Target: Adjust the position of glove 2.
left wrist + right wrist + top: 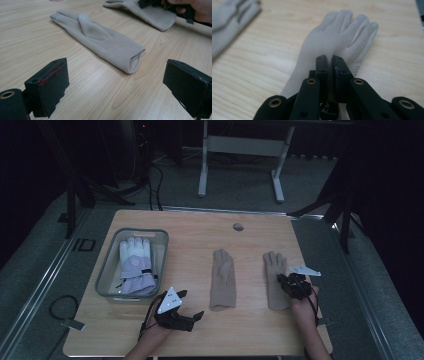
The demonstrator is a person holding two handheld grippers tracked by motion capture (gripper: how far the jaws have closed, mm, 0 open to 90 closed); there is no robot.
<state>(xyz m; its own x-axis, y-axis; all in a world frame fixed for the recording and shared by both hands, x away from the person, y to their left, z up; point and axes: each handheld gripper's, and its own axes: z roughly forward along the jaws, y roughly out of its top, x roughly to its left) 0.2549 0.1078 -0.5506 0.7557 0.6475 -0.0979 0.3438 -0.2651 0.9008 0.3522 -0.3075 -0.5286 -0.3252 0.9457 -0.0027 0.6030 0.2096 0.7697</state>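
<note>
While the left hand-held gripper gapes released above the wooden bench, the right hand-held gripper sits clenched over a flat beige fabric glove.

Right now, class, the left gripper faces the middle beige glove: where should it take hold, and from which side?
Grip the middle glove at its cuff, coming in low from the near edge of the table. The cuff is the end nearest the open left gripper, and its opening stands slightly raised off the wood, so one jaw could probably get under or into it. The fingers lie flat and farther away.
</note>
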